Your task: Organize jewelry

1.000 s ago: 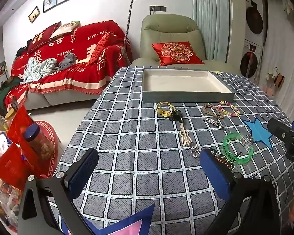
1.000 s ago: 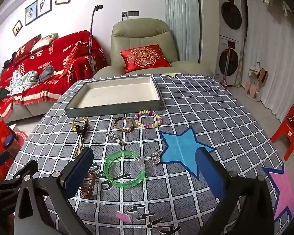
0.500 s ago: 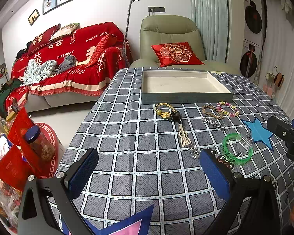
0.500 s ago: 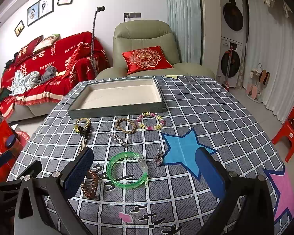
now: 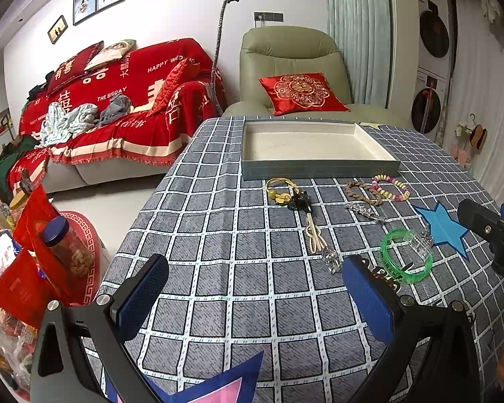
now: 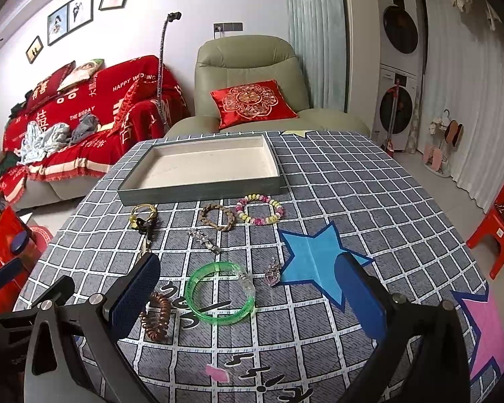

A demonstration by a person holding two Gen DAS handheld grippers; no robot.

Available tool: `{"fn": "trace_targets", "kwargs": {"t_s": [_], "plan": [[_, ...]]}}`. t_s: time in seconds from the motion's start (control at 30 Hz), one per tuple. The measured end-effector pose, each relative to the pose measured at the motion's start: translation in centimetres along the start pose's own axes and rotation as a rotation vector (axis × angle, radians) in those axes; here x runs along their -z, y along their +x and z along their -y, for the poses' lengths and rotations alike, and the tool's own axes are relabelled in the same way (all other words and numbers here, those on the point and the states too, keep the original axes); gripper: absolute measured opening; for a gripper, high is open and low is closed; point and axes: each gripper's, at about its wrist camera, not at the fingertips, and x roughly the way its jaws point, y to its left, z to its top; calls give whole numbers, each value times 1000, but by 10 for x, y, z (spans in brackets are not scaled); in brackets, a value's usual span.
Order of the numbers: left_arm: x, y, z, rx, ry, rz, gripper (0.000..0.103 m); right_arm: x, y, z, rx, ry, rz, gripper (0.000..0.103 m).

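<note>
An empty grey tray (image 6: pixel 198 189) with a white lining sits at the far side of the checked tablecloth; it also shows in the left wrist view (image 5: pixel 319 169). In front of it lie a green bangle (image 6: pixel 220 293), a pastel bead bracelet (image 6: pixel 259 209), a brown bead bracelet (image 6: pixel 217 217), a yellow keyring charm (image 6: pixel 143 216), a silver chain (image 6: pixel 203 240), a heart pendant (image 6: pixel 273 274) and a brown coil tie (image 6: pixel 156 316). My right gripper (image 6: pixel 248 299) is open above the bangle. My left gripper (image 5: pixel 255 299) is open over bare cloth, left of the bangle (image 5: pixel 406 256).
A green armchair (image 6: pixel 252 77) with a red cushion stands behind the table, a red-covered sofa (image 5: pixel 117 100) to the left. Jars and red packets (image 5: pixel 33 252) crowd the floor at the table's left edge. A red stool (image 6: pixel 500 221) stands at the right.
Both grippers have risen and drawn back slightly, so the jewelry sits a little further from the camera. Nothing on the table has moved.
</note>
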Motion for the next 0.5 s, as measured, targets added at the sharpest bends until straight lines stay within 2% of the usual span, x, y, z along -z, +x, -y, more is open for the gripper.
{"fn": "trace_targets", "kwargs": {"t_s": [0.5], "plan": [[1, 3, -1, -1, -7, -9, 103, -1, 0, -1, -3, -2, 1, 103]]}}
